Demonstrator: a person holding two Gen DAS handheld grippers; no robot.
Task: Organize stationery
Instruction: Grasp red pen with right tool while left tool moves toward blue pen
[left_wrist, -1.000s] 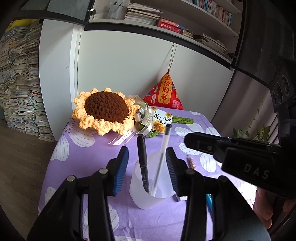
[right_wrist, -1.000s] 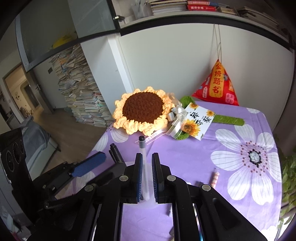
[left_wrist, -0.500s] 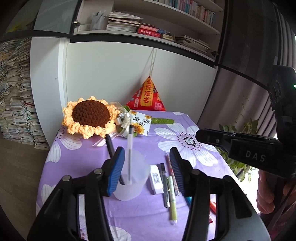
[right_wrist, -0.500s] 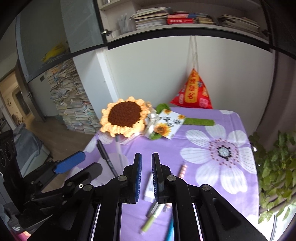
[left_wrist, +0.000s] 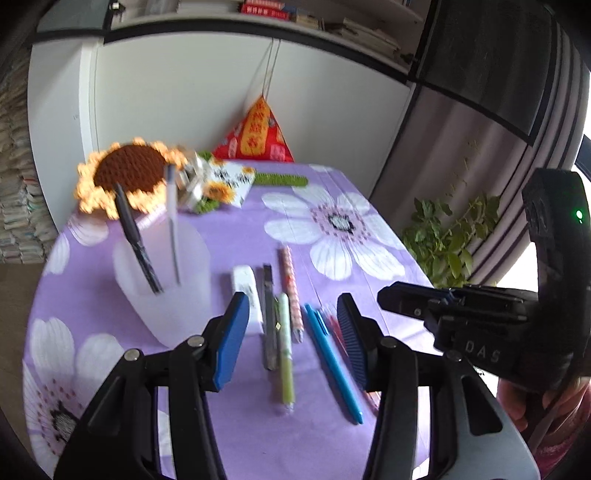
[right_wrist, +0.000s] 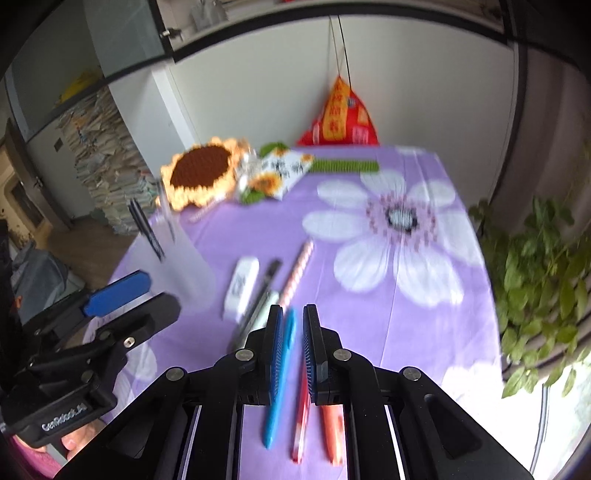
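Picking the next pen: the right claw (right_wrist: 293, 332), clenched and empty, hovers over the blue pen (right_wrist: 279, 384) lying on the table (right_wrist: 406, 332). Spread it before descending. The left claw (left_wrist: 291, 332) stands released, beside the cup (left_wrist: 162, 280).

Cup (left_wrist: 162, 273) standing on the table (left_wrist: 369, 236), two pens (left_wrist: 136, 236) upright in the cup, eraser (left_wrist: 245, 286) just right of the cup, row of pens (left_wrist: 286, 343) lying further right, crocheted sunflower (left_wrist: 129, 173) behind the cup, potted plant (left_wrist: 447, 236) beyond the table's right edge
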